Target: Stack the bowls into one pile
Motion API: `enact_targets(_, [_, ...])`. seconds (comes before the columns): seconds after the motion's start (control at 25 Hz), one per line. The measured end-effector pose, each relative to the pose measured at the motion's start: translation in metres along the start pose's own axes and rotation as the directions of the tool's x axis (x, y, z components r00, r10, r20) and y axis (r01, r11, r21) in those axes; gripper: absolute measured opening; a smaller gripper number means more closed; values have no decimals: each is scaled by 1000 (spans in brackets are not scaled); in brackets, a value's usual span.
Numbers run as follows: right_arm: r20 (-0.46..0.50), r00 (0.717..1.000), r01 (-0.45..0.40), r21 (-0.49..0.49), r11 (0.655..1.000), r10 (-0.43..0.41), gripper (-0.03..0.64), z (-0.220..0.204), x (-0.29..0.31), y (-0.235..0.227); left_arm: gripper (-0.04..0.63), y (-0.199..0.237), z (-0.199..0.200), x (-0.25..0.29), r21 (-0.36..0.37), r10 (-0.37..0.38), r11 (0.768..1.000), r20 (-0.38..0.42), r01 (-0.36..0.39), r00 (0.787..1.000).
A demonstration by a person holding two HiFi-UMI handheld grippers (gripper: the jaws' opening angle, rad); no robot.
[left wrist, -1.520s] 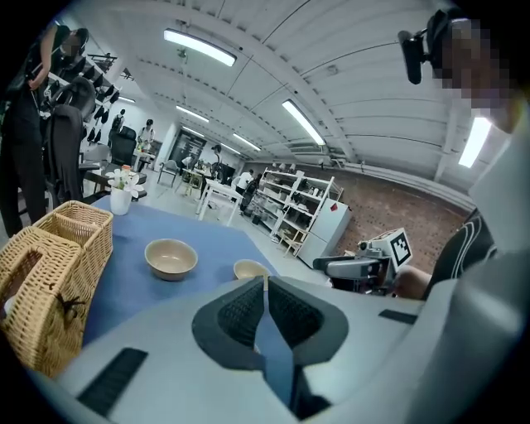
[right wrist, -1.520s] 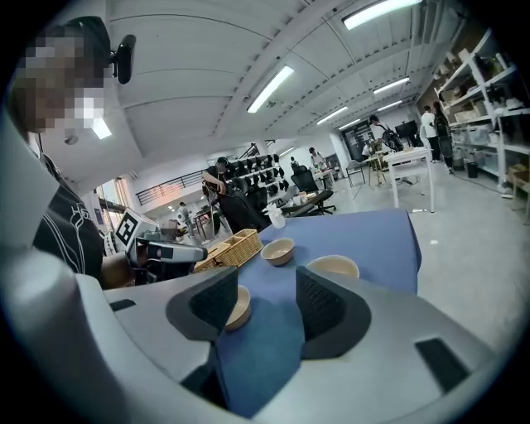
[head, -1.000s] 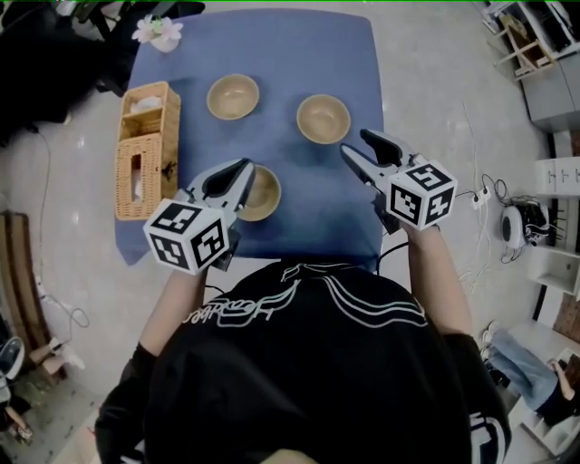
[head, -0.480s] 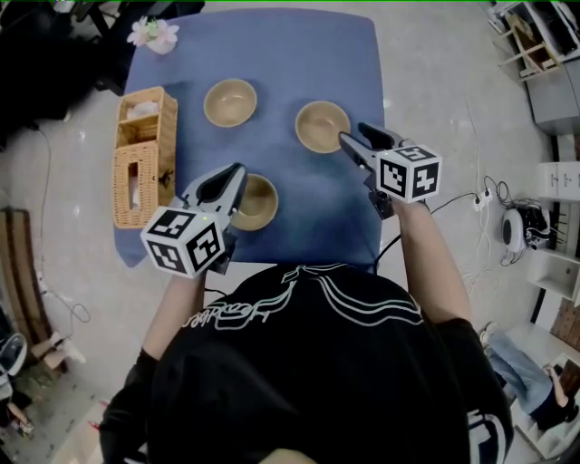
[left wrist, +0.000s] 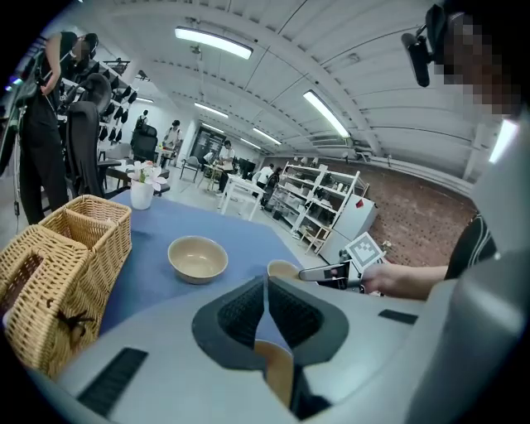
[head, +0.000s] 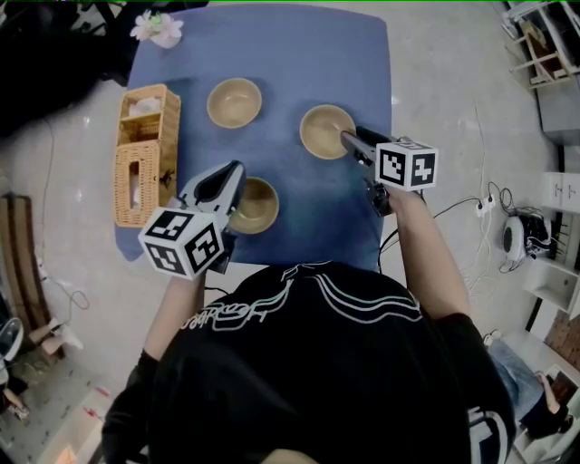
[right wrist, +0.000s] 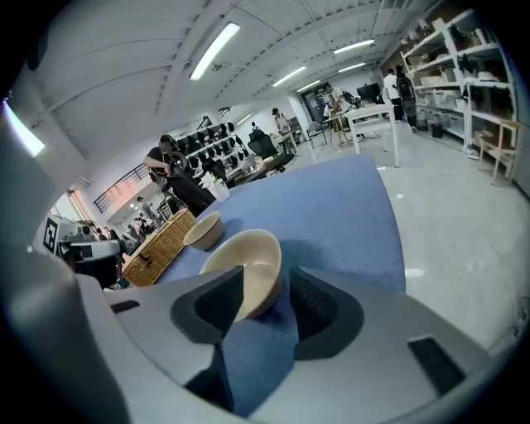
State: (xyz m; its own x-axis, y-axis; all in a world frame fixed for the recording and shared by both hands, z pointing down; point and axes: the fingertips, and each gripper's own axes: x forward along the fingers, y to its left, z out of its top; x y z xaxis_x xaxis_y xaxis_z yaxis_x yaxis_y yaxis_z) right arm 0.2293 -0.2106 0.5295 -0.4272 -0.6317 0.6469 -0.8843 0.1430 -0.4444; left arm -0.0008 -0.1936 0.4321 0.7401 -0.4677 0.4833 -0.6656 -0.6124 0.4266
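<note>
Fingers (right wrist: 219, 302) of the right gripper (right wrist: 265, 286), just now closing, straddle the 3 o'clock bowl (right wrist: 248, 261) rim, not yet clamped; left gripper (left wrist: 265, 283) hangs clenched empty over the 6 o'clock bowl (head: 256, 204).

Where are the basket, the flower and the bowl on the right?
basket (left wrist: 58, 290), left gripper view, on its woven side wall.
flower (head: 156, 27), head view, on the white petals.
right bowl (head: 323, 131), head view, on its inside bottom.

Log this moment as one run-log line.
right gripper: open, jaws just closing, rim of right bowl between them | left gripper: shut, empty, over near bowl | far bowl: untouched | stack: none
</note>
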Motion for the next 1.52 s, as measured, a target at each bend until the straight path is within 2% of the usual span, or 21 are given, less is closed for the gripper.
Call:
enact_targets(0.4, [5, 1000, -22, 124, 992, 22, 109, -4, 6, -2, 35, -6, 5, -7, 12, 9, 1000, 25, -10, 1000])
enact_targets(0.64, [30, 1000, -6, 157, 988, 1, 81, -2, 2, -5, 35, -7, 0, -14, 8, 20, 1000, 27, -20, 999])
enact_targets(1.04, [63, 998, 8, 162, 987, -19, 52, 3, -5, -1, 35, -6, -11, -31, 8, 41, 999, 28, -42, 999])
enact_targets(1.24, [91, 996, -40, 182, 982, 24, 52, 7, -11, 16, 35, -5, -15, -43, 10, 57, 998, 32, -57, 998])
enact_targets(1.52, [137, 987, -104, 144, 984, 84, 52, 17, -26, 55, 35, -5, -15, -64, -3, 61, 998, 56, -61, 997])
